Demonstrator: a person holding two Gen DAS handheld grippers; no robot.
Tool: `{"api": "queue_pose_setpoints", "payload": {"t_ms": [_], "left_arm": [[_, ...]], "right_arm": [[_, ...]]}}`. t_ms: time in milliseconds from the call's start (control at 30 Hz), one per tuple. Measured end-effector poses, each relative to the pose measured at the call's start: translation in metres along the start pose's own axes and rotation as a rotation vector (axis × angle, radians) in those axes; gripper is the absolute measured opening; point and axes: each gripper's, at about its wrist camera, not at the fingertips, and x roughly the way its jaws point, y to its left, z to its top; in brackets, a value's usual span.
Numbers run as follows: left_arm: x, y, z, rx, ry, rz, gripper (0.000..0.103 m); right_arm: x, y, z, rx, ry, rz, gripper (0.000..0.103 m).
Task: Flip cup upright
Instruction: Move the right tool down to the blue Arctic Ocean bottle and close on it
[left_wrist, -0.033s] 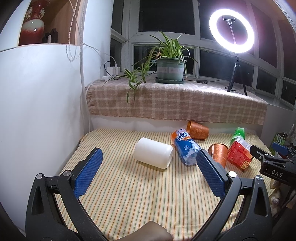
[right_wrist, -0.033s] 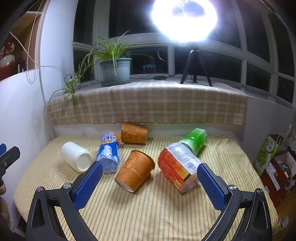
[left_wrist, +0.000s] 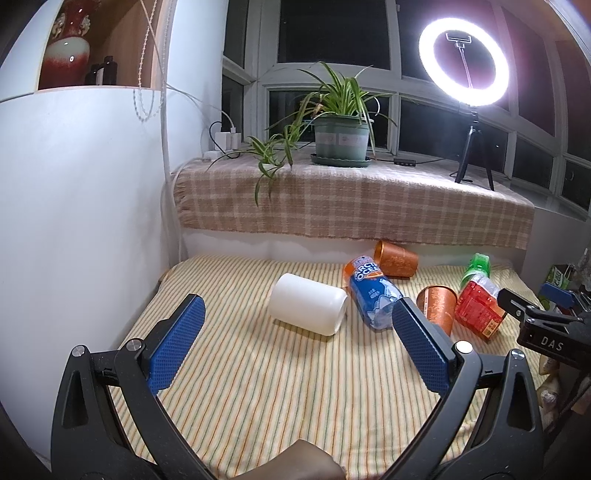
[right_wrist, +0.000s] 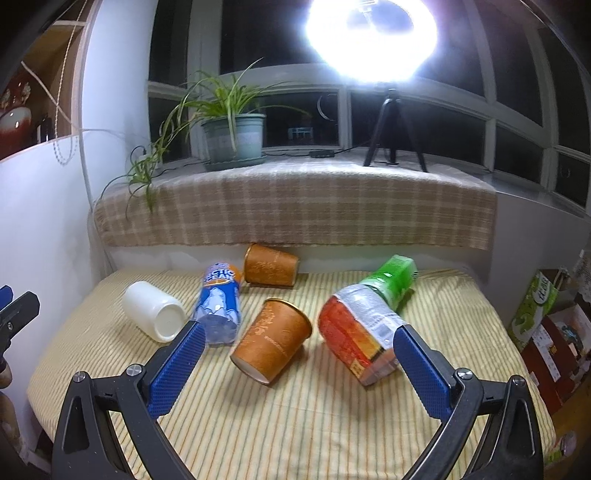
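Note:
A white cup (left_wrist: 307, 308) lies on its side on the striped cloth, ahead of my open, empty left gripper (left_wrist: 295, 343); it also shows in the right wrist view (right_wrist: 154, 315). Two orange paper cups lie on their sides: a near one (right_wrist: 271, 339), also in the left wrist view (left_wrist: 437, 303), and a far one by the back wall (right_wrist: 270, 270), also in the left wrist view (left_wrist: 396, 259). My right gripper (right_wrist: 295, 354) is open and empty, just short of the near orange cup.
A blue-labelled bottle (right_wrist: 219, 307) and a red-labelled bottle with a green cap (right_wrist: 364, 325) lie among the cups. A potted plant (left_wrist: 341, 136) and a ring light on a tripod (left_wrist: 466, 62) stand on the sill behind. A white wall (left_wrist: 81, 206) is at the left. Boxes (right_wrist: 543, 325) stand at the right.

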Motion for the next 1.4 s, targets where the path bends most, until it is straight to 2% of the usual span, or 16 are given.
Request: {"api": "queue_pose_setpoints", "payload": {"t_ms": [400, 533, 667, 967, 1100, 1400], "left_arm": [[-0.003, 0.027, -0.004, -0.034, 0.028, 0.066, 0.103], [-0.004, 0.037, -0.006, -0.047, 0.037, 0.081, 0.103], [-0.006, 0.045, -0.009, -0.057, 0.045, 0.095, 0.103], [-0.006, 0.059, -0.014, -0.078, 0.065, 0.126, 0.103], [-0.006, 0.062, -0.015, -0.081, 0.067, 0.132, 0.103], [-0.003, 0.068, -0.016, -0.089, 0.074, 0.143, 0.103]], "right_arm": [[0.058, 0.027, 0.028, -0.057, 0.149, 0.175, 0.103], [0.087, 0.039, 0.039, -0.068, 0.23, 0.241, 0.102], [0.12, 0.049, 0.044, -0.059, 0.319, 0.287, 0.098], [0.18, 0.071, 0.051, -0.066, 0.479, 0.324, 0.089], [0.202, 0.073, 0.05, -0.054, 0.544, 0.305, 0.083], [0.236, 0.076, 0.047, -0.03, 0.633, 0.303, 0.083]]}}
